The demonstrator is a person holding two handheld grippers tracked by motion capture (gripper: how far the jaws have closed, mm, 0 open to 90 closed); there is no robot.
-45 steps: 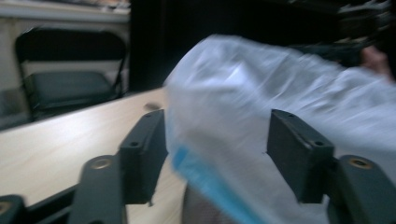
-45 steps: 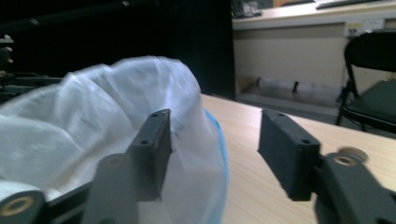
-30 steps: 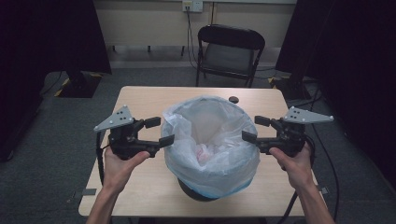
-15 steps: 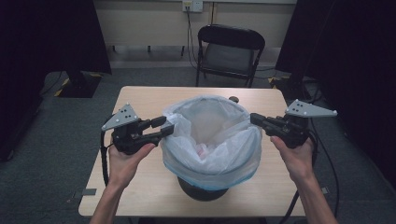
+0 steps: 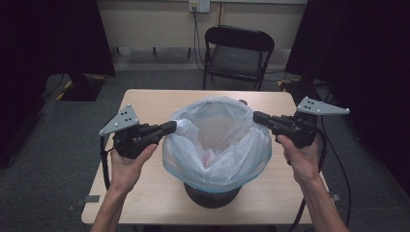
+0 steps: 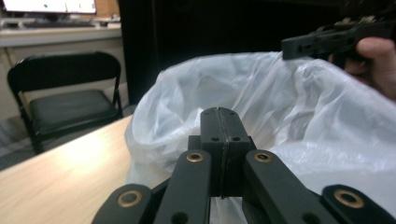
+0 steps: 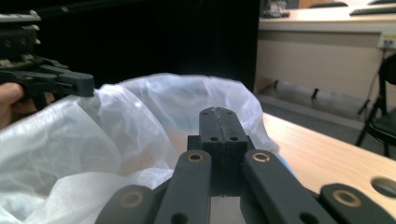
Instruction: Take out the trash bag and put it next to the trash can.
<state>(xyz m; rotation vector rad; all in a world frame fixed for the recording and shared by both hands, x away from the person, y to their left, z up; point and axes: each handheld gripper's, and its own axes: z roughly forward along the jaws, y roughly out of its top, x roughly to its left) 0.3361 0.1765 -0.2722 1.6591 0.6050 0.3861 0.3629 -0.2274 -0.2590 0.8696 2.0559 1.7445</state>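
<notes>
The bag [image 5: 217, 140] sits in a dark bin [image 5: 212, 195] near the front middle of the bench [image 5: 145, 99], its white plastic standing well up above the bin and spread into a wide open mouth. You've got it pinched on opposite sides: your left claw [image 5: 171, 127] is clamped on the bag's left rim and your right claw [image 5: 257, 117] on the right rim, both coming in roughly level and pointing at each other across the opening. Both sets of jaws have just been closing, and in each gripper view they stand fully together with thin film caught at the tips, so I'd call that a grip on plastic on both sides. What matters for the next move is that the bag's mouth lies straight between your two claws, so its stretched axis runs left to right across the bench. Neither hand is nearer; it's symmetric. My guess is you're about to lift or gather the rim, so move both hands evenly or one side will slip. There's something pinkish [image 5: 208, 157] down inside, can't tell what.
</notes>
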